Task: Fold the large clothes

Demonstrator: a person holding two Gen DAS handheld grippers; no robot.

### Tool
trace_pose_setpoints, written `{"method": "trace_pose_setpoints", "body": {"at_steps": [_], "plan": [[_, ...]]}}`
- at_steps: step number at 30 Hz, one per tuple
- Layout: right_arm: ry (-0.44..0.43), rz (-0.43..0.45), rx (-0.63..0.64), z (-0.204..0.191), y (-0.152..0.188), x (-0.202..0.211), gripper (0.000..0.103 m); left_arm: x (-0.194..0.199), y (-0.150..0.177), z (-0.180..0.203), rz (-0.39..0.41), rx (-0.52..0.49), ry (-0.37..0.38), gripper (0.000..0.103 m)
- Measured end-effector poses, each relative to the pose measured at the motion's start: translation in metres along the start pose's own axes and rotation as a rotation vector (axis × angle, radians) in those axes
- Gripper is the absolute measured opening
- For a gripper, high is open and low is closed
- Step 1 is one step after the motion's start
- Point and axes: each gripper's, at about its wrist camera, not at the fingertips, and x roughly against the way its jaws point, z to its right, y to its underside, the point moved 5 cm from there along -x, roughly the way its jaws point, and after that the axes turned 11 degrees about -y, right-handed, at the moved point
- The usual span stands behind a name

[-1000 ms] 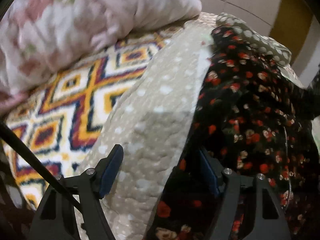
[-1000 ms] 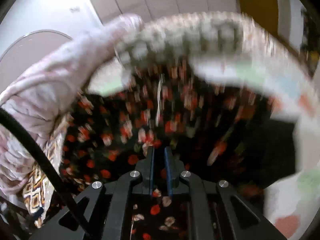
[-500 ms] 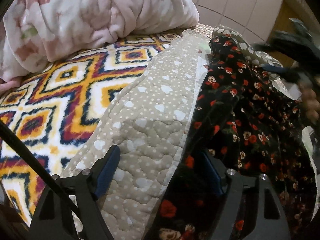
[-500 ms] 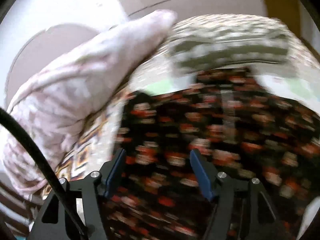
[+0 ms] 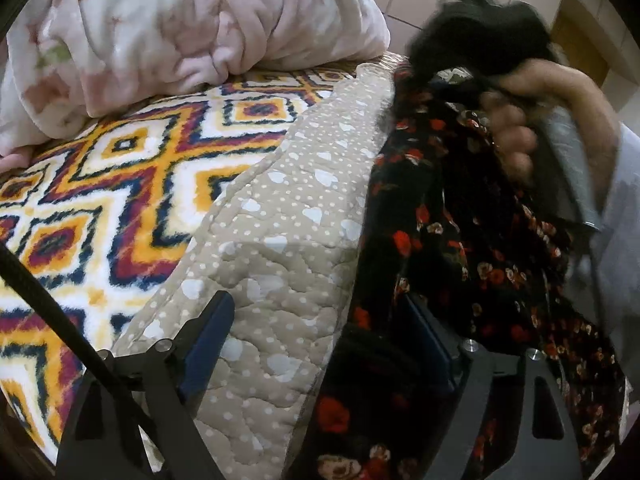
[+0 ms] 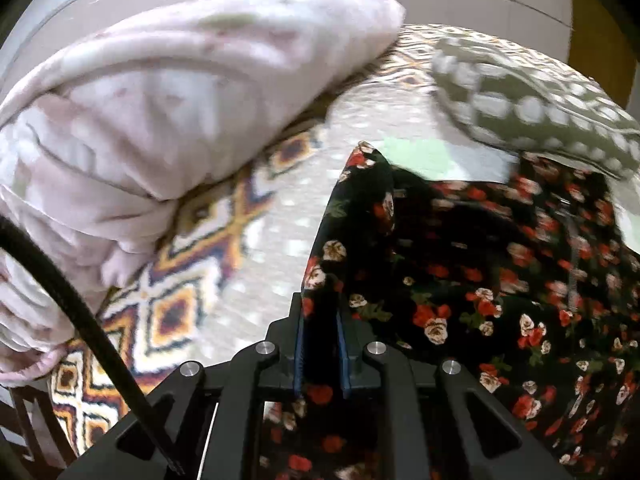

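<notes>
Right gripper (image 6: 320, 344) pinches floral dress (image 6: 460, 280) edge for folding; left gripper (image 5: 324, 344) gapes wide, empty, straddling dress beside quilt (image 5: 288, 240).

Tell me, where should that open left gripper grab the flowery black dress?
Probably the dress edge lying along the heart-dotted quilt, approached from the quilt side. That border falls between the left gripper jaws, which stand wide open, and the right gripper already pinches another fold.
</notes>
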Motion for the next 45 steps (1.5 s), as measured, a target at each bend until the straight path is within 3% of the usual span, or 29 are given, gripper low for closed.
{"method": "trace_pose_setpoints", "body": {"at_steps": [4, 7, 9, 13, 18, 22, 24, 25, 27, 28, 30, 33, 35, 37, 41, 45], "plan": [[-0.020, -0.030, 0.001, -0.008, 0.001, -0.025, 0.033, -0.001, 0.001, 0.003, -0.005, -0.013, -0.005, 0.087], [-0.098, 0.033, 0.000, -0.003, 0.002, 0.007, 0.038, -0.002, 0.001, 0.004, -0.008, -0.017, -0.010, 0.088], [-0.090, 0.068, 0.032, 0.009, 0.005, 0.044, 0.038, -0.003, 0.000, 0.004, -0.009, -0.022, -0.020, 0.088], [0.011, 0.104, 0.040, 0.066, 0.025, 0.112, 0.038, -0.005, 0.000, 0.004, -0.011, -0.027, -0.031, 0.088], [0.062, 0.127, -0.135, 0.169, 0.075, 0.176, 0.038, -0.007, 0.000, 0.008, -0.018, -0.050, -0.077, 0.090], [-0.006, 0.129, -0.273, 0.220, 0.097, 0.179, 0.038, -0.007, -0.001, 0.010, -0.028, -0.067, -0.110, 0.091], [0.044, 0.090, -0.290, 0.239, 0.101, 0.166, 0.038, -0.003, -0.003, 0.007, -0.038, -0.059, -0.111, 0.090], [0.123, 0.065, -0.303, 0.252, 0.106, 0.159, 0.032, 0.003, -0.004, 0.004, -0.045, -0.046, -0.110, 0.090], [0.242, 0.044, -0.298, 0.268, 0.114, 0.158, 0.007, 0.022, -0.007, -0.004, -0.025, -0.002, -0.091, 0.090], [0.306, 0.051, -0.279, 0.274, 0.116, 0.163, 0.002, 0.031, -0.009, -0.007, -0.010, 0.010, -0.090, 0.090], [0.335, 0.066, -0.270, 0.277, 0.119, 0.178, 0.003, 0.047, -0.013, -0.014, 0.022, 0.017, -0.094, 0.090], [0.314, 0.142, -0.282, 0.274, 0.129, 0.219, 0.016, 0.063, -0.014, -0.025, 0.049, 0.011, -0.126, 0.090], [0.225, 0.185, -0.298, 0.271, 0.146, 0.248, 0.040, 0.067, -0.012, -0.032, 0.050, 0.018, -0.140, 0.090], [0.149, 0.213, -0.312, 0.265, 0.171, 0.275, 0.050, 0.067, -0.007, -0.038, 0.035, 0.024, -0.139, 0.090], [0.105, 0.228, -0.307, 0.249, 0.227, 0.307, 0.062, 0.059, 0.011, -0.038, -0.028, 0.001, -0.108, 0.090], [0.104, 0.226, -0.362, 0.249, 0.288, 0.317, 0.062, 0.047, 0.025, -0.025, -0.104, -0.031, -0.015, 0.090]]}}
